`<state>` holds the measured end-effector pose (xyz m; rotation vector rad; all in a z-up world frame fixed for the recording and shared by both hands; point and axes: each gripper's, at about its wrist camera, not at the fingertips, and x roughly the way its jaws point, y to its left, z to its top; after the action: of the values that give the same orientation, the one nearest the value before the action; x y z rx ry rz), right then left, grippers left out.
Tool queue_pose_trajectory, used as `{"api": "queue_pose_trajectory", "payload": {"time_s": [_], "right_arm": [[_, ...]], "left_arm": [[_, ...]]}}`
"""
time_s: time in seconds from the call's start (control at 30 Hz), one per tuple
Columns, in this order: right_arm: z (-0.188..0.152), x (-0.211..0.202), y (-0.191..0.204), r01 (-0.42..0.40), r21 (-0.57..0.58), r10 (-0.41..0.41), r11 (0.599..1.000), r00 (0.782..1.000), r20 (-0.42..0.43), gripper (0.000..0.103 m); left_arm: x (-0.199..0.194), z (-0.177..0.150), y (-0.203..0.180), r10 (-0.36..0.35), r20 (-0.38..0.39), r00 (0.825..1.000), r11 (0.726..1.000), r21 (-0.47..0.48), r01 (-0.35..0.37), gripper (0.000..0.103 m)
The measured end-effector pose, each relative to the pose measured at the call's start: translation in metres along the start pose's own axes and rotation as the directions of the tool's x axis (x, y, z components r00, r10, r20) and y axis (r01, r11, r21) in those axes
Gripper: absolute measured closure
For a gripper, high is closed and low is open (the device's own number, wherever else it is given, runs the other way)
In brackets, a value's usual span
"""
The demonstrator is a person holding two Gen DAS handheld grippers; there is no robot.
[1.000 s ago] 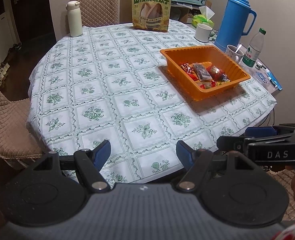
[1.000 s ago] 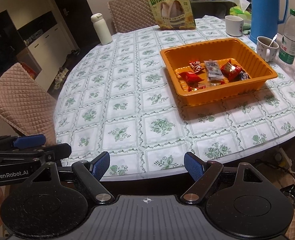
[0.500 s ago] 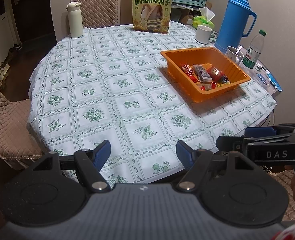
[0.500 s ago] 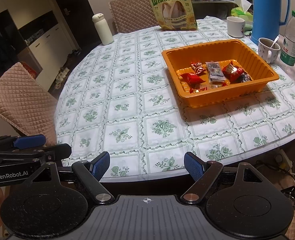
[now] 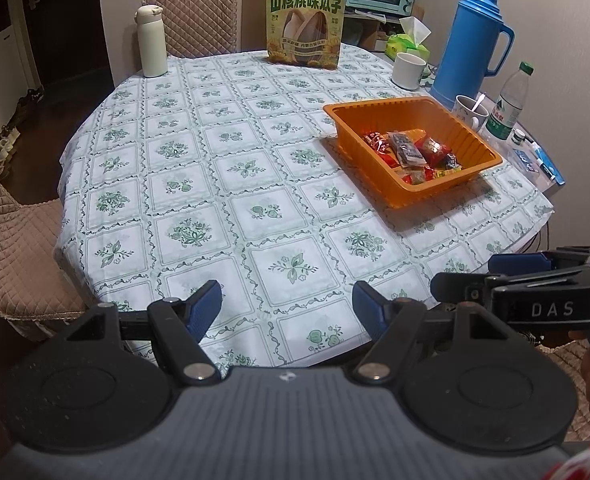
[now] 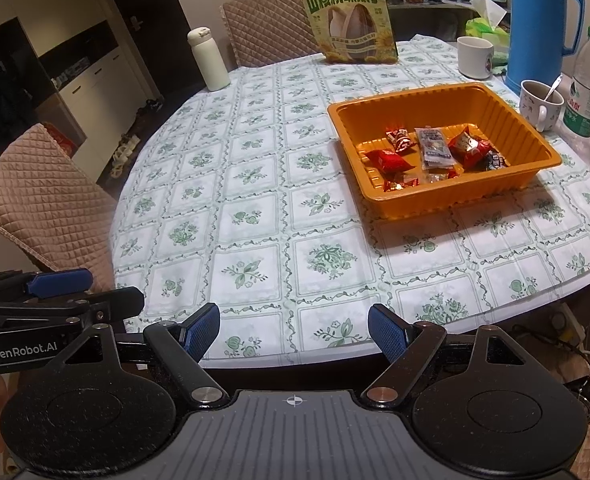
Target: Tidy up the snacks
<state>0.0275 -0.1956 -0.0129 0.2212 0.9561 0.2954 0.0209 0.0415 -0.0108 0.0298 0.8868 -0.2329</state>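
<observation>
An orange tray [image 5: 471, 142] [image 6: 503, 100] sits on the right half of the round table and holds several wrapped snacks [image 5: 411, 152] [image 6: 435, 148], red ones and a clear packet. A big green seed bag [image 5: 305, 22] [image 6: 351, 20] stands upright at the table's far edge. My left gripper [image 5: 287, 310] hovers open over the near table edge with nothing between its blue pads. My right gripper [image 6: 295, 330] is open and empty too, at the near edge, well short of the tray. Each gripper shows at the side of the other's view.
A white flask [image 5: 151, 40] stands far left. A blue thermos [image 5: 475, 40], white mugs [image 5: 409, 70], a water bottle [image 5: 509, 104] and tissues crowd the far right. Quilted chairs [image 6: 43, 200] stand at the left and back. The floral tablecloth [image 5: 215, 160] covers the table.
Both views have shifted very slightly, so the tray sits a touch differently in frame. The grippers keep the same opening and nothing on the table has moved.
</observation>
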Motion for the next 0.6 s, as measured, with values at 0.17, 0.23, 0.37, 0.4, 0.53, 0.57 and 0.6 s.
{"api": "queue_pose_trajectory", "payload": {"time_s": [0.17,0.23,0.37,0.4,0.53,0.57,0.6], "right_arm": [[0.0014,0.0014,0.0019,-0.001,-0.004,0.001,1.000,1.000,0.001,0.022],[0.0013,0.0026,0.0022,-0.002,-0.006,0.002,1.000,1.000,0.001,0.022],[0.0010,0.0028,0.0023,-0.003,-0.007,0.003,1.000,1.000,0.002,0.022],[0.0010,0.0029,0.0023,-0.002,-0.007,0.002,1.000,1.000,0.002,0.022],[0.0007,0.0026,0.0023,-0.002,-0.006,0.002,1.000,1.000,0.001,0.022],[0.0010,0.0028,0.0025,-0.002,-0.006,0.002,1.000,1.000,0.001,0.022],[0.0013,0.0030,0.0027,-0.002,-0.006,0.002,1.000,1.000,0.002,0.022]], "left_arm": [[-0.0004,0.0029,0.0015,0.002,0.001,1.000,1.000,-0.002,-0.002,0.033],[-0.0005,0.0050,0.0030,0.002,0.001,1.000,1.000,-0.004,-0.002,0.033],[-0.0005,0.0057,0.0044,0.002,0.002,1.000,1.000,-0.005,-0.002,0.033],[-0.0005,0.0059,0.0045,0.002,0.002,1.000,1.000,-0.004,-0.002,0.033],[-0.0008,0.0053,0.0042,0.002,0.002,1.000,1.000,-0.005,-0.002,0.033],[-0.0005,0.0066,0.0046,0.002,0.002,1.000,1.000,-0.005,-0.002,0.033],[-0.0009,0.0053,0.0041,0.002,0.003,1.000,1.000,-0.004,-0.002,0.033]]}}
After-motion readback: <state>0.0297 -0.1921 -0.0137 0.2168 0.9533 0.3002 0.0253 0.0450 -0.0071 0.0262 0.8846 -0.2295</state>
